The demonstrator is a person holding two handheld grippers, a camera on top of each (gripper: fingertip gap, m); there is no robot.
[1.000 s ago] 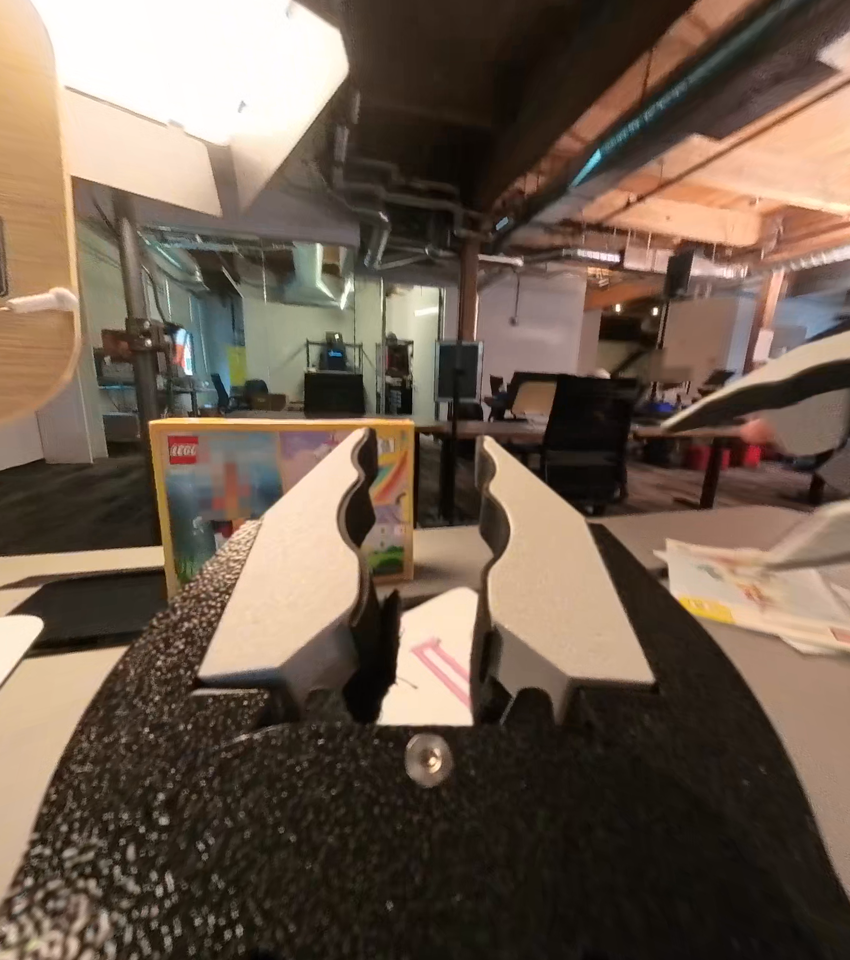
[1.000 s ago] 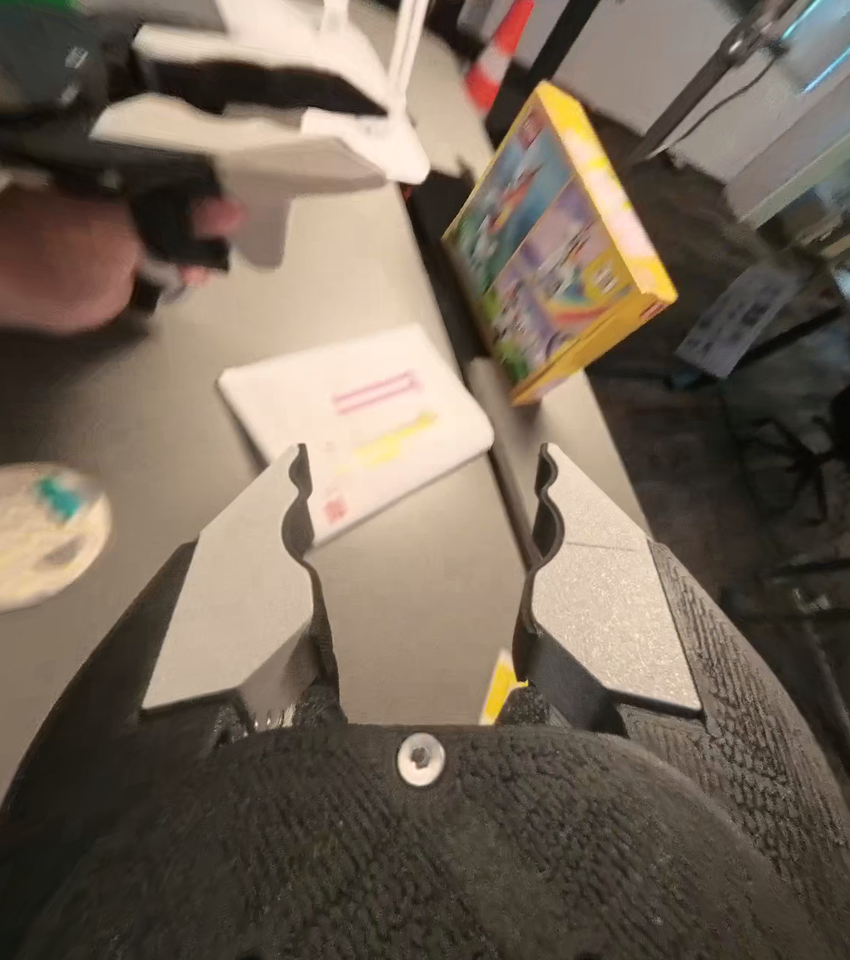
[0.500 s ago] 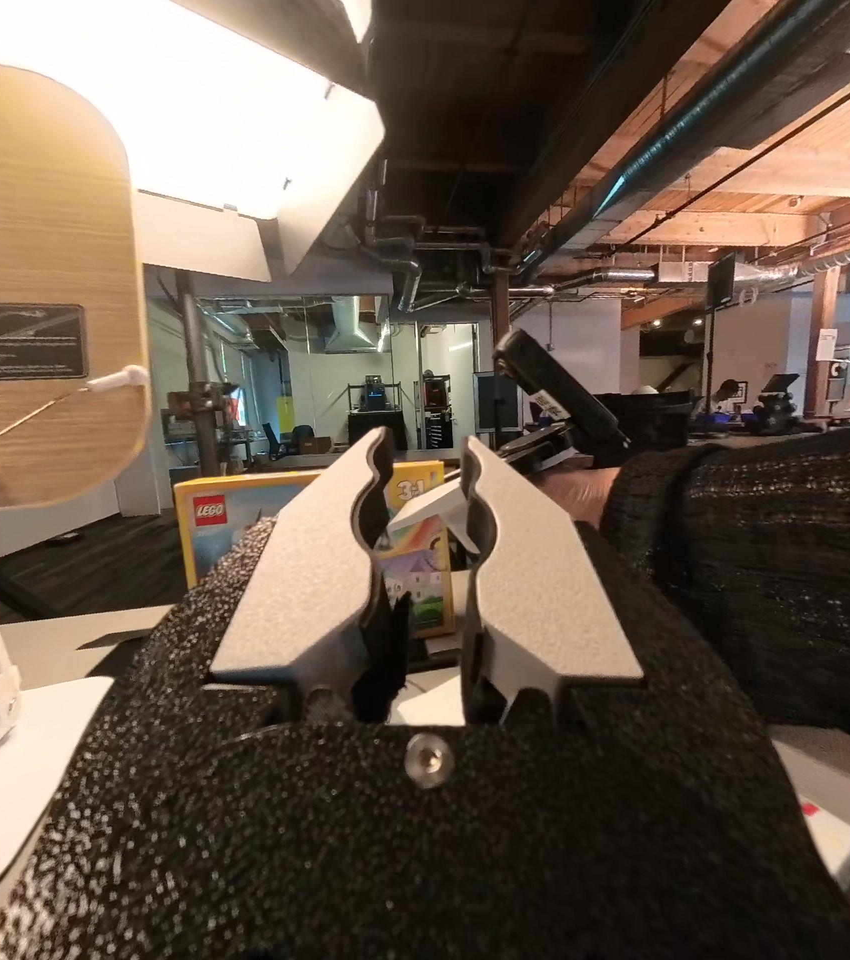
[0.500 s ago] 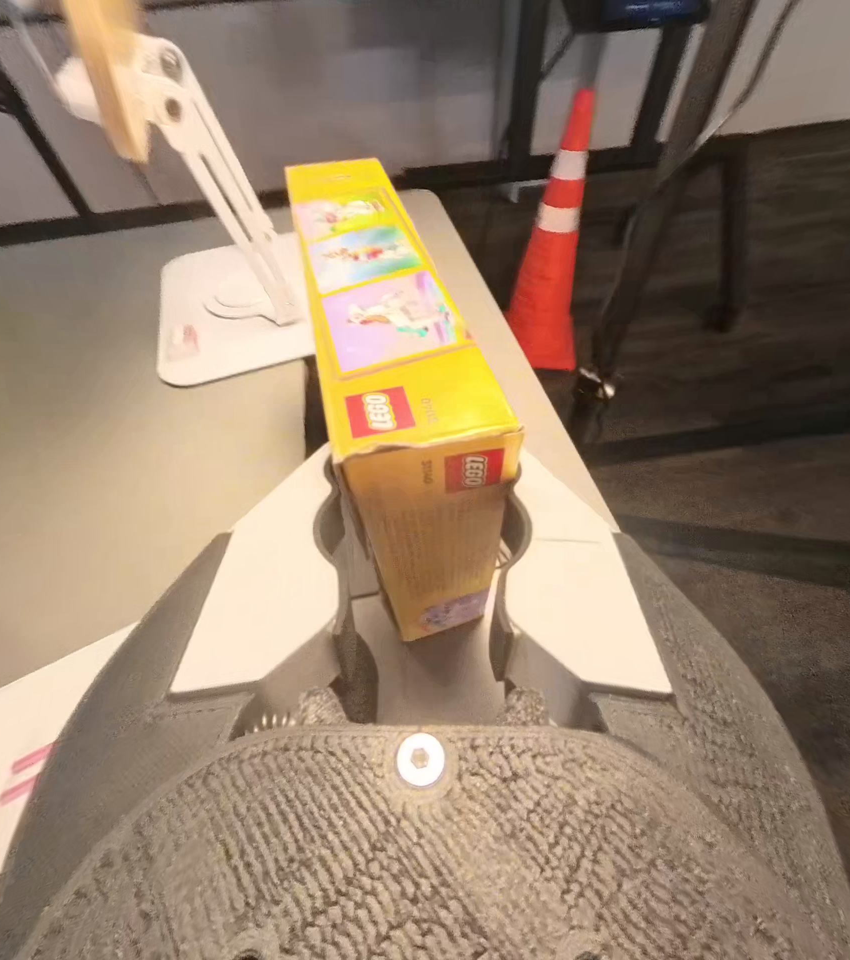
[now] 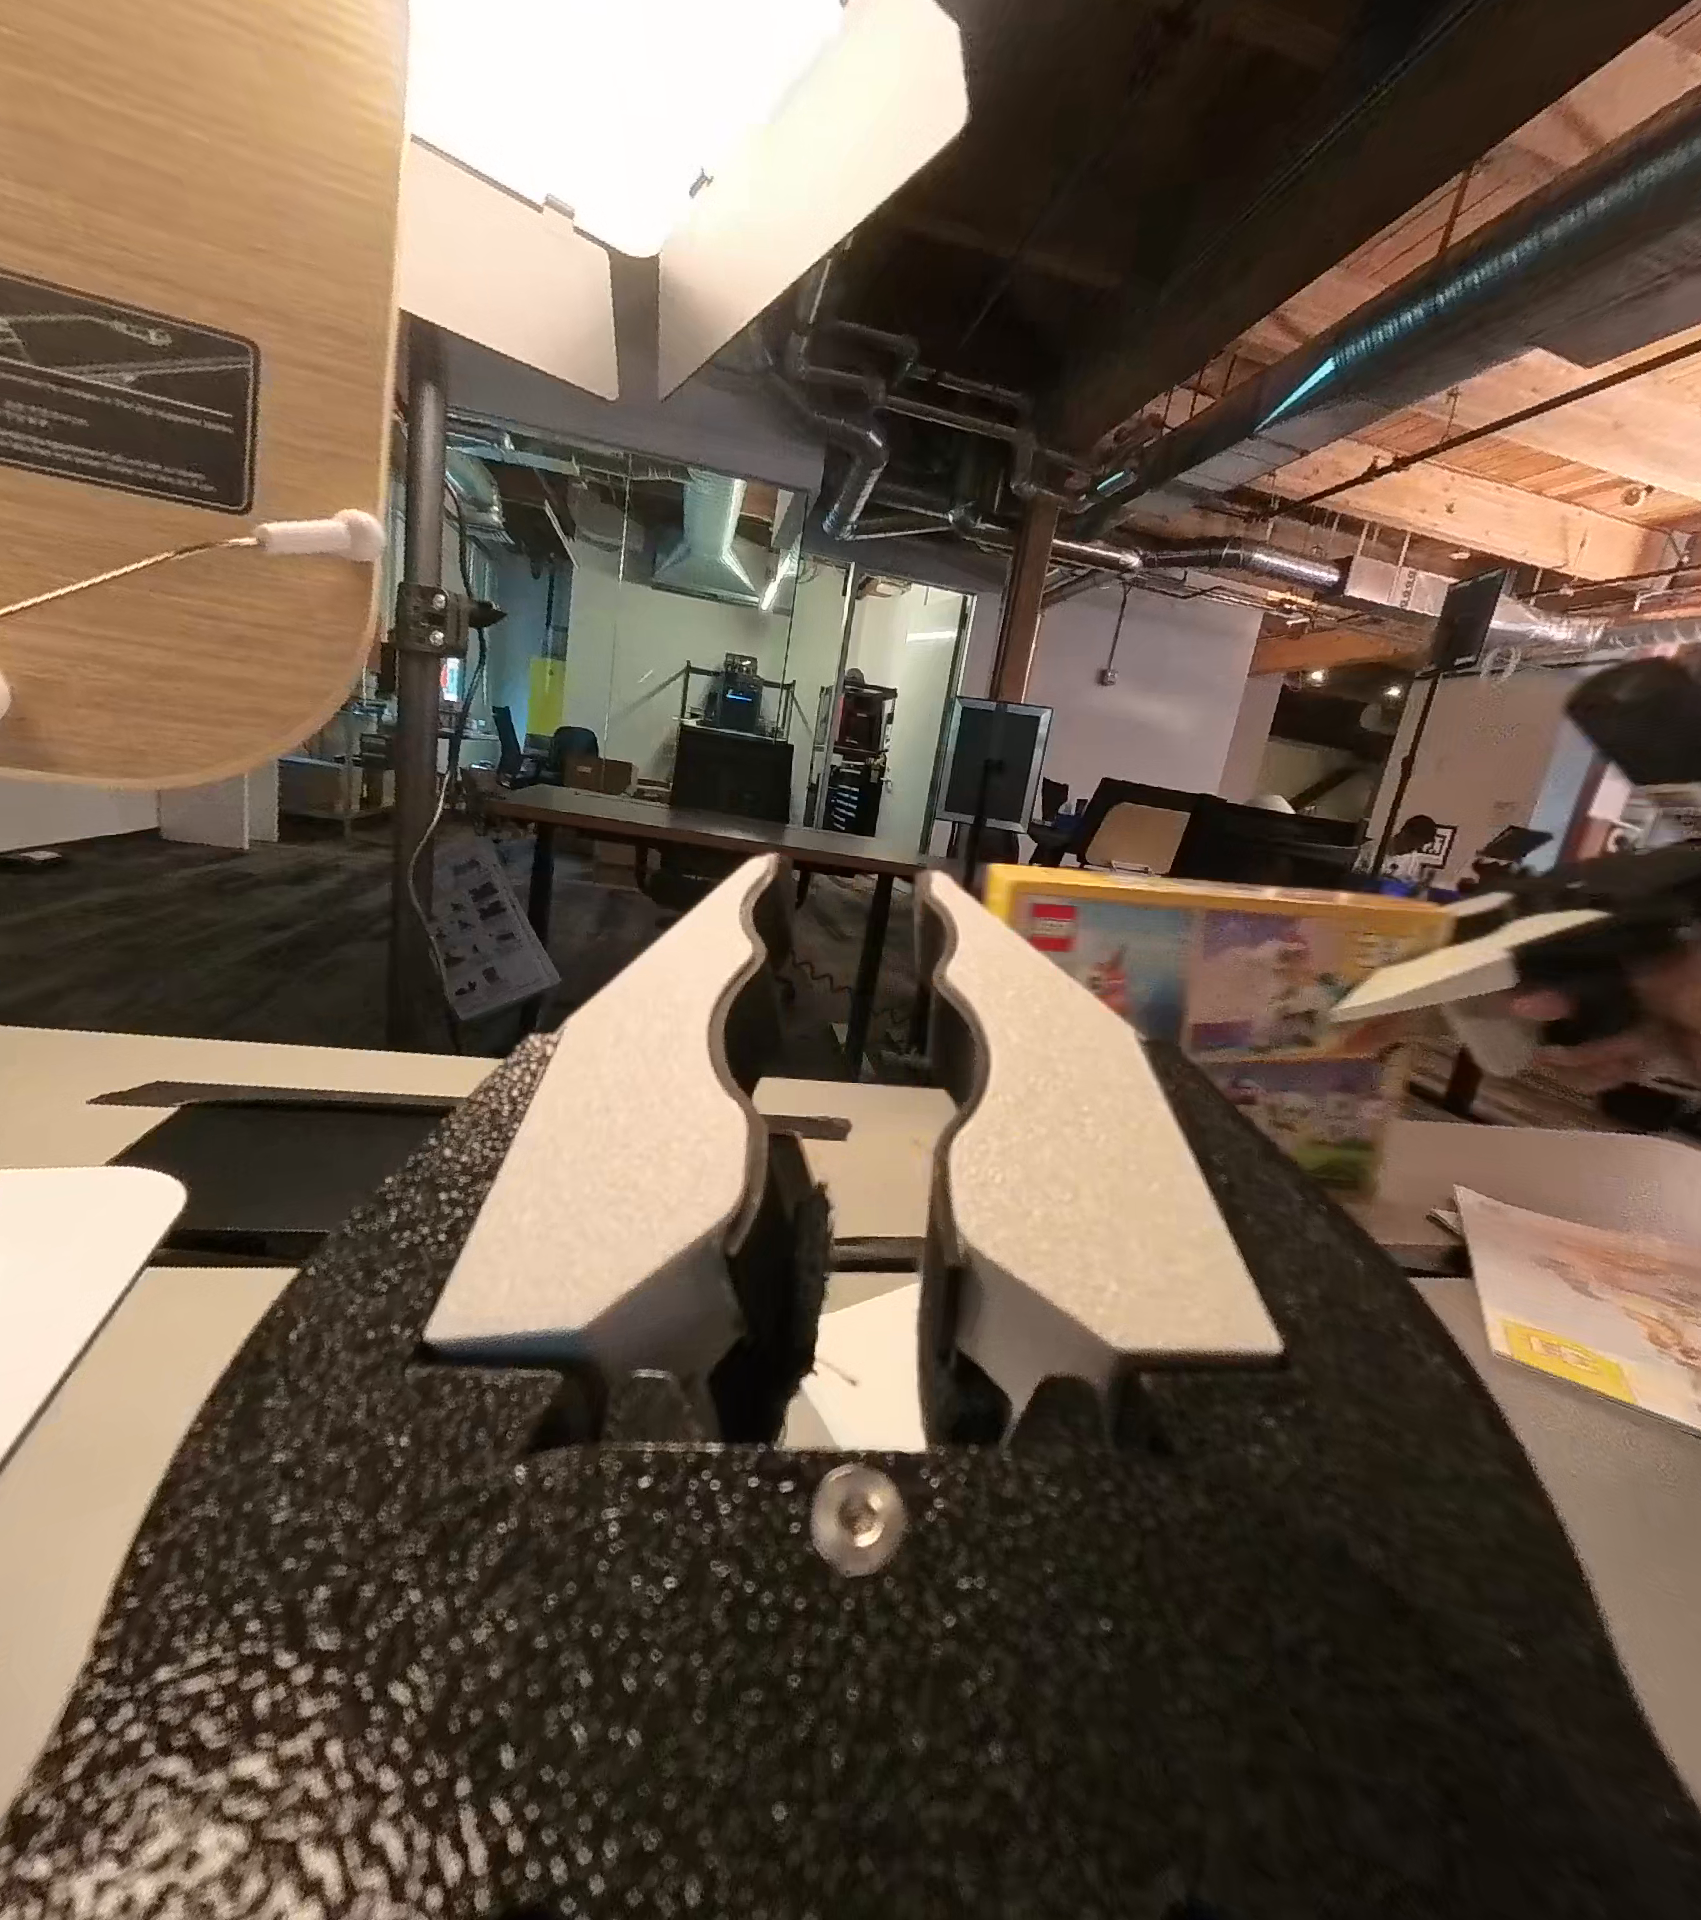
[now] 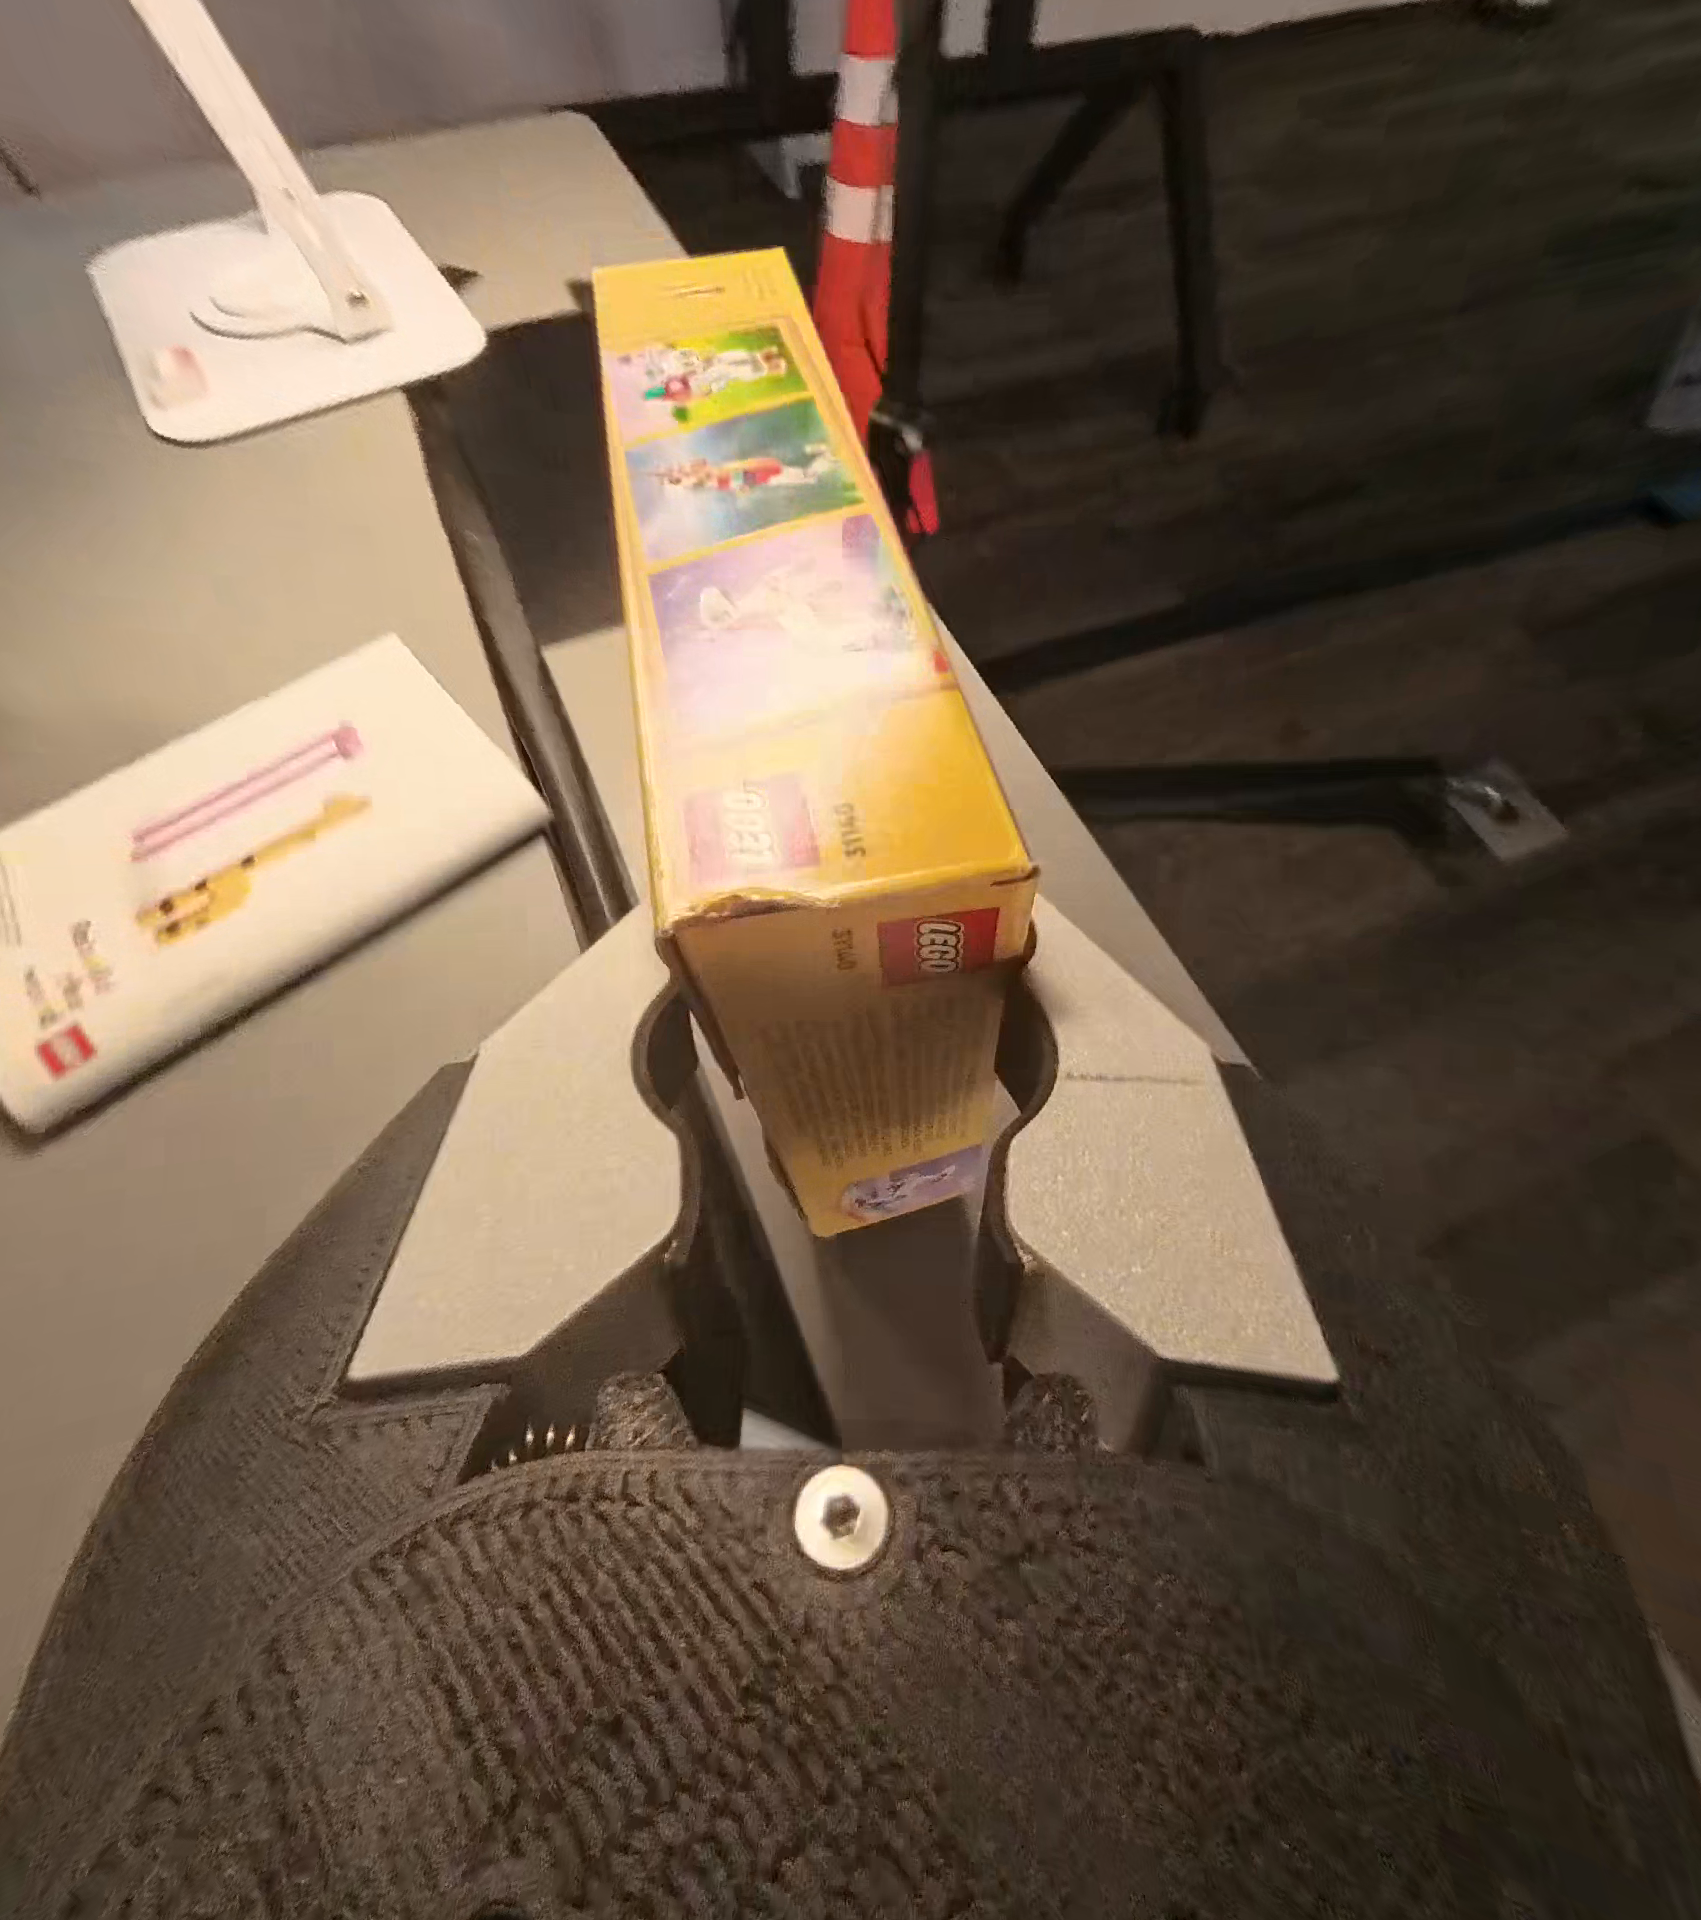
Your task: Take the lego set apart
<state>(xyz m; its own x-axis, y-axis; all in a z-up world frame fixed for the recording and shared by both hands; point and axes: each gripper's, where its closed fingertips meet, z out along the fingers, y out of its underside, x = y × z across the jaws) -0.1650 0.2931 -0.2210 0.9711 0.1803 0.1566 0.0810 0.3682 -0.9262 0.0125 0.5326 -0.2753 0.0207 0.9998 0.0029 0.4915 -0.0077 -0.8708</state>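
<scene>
- Two hand-held grippers in play: right hand-held gripper (image 6: 846, 1029) clamped on one end of the yellow box (image 6: 784, 623), left hand-held gripper (image 5: 851, 997) empty, jaws nearly closed with a narrow gap between them.
- Box standing on its long edge along the far side of the worktop (image 6: 202, 582), narrow top face up, near end wedged between the right fingers (image 6: 555, 1143).
- From the left wrist view, same box (image 5: 1230, 997) off to the right, with the right hand-held gripper (image 5: 1407, 966) at its end.
- One booklet (image 6: 233, 883) lying flat on the worktop left of the box, apart from it; another printed sheet (image 5: 1646, 1320) at the right edge of the left view.
- White stand base (image 6: 285, 312) farther back on the worktop, clear of the box.
- No built model or loose bricks visible in either view.
- Step in hand, as a guess: getting hold of the box to bring it within reach, ahead of any actual dismantling.
- Next move probably calls for a firm grip while drawing the box in from the worktop's edge, then the left hand-held gripper opened wider to steady the other end or work a flap.
- Thin card, so likely to dent under a hard squeeze.
</scene>
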